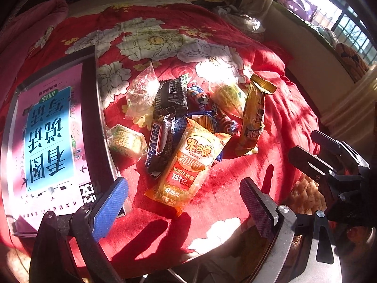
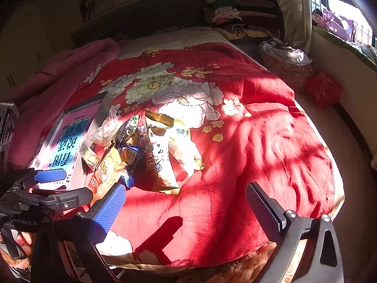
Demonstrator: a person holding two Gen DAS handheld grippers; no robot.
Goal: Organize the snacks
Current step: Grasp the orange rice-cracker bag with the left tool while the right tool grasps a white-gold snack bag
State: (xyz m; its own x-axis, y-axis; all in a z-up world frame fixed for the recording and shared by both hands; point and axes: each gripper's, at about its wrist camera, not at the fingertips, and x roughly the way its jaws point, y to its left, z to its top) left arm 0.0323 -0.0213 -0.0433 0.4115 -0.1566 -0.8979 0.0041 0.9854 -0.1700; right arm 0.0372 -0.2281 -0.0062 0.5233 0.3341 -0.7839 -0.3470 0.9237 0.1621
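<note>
Two grippers, both jaws wide, empty; rice cracker pack (image 1: pixel 188 165) just ahead between left gripper (image 1: pixel 183 202) jaws, long axis running fwd; right gripper (image 2: pixel 186 207) farther.

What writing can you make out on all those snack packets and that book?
"SNICKERS": on the brown bar wrapper.
"米多奇", "香米饼", "151亿", "非油炸": on the orange rice cracker packet.
"看图说话写话": upside down on the pink book.
"GenRobot.AI": on the left tool.
Small print on the black packet and the rest: unreadable.

left gripper (image 1: pixel 183 208): blue + black textured fingers (image 1: pixel 110 210), silver screws, black frame w/ "genrobot.ai" mark.
</note>
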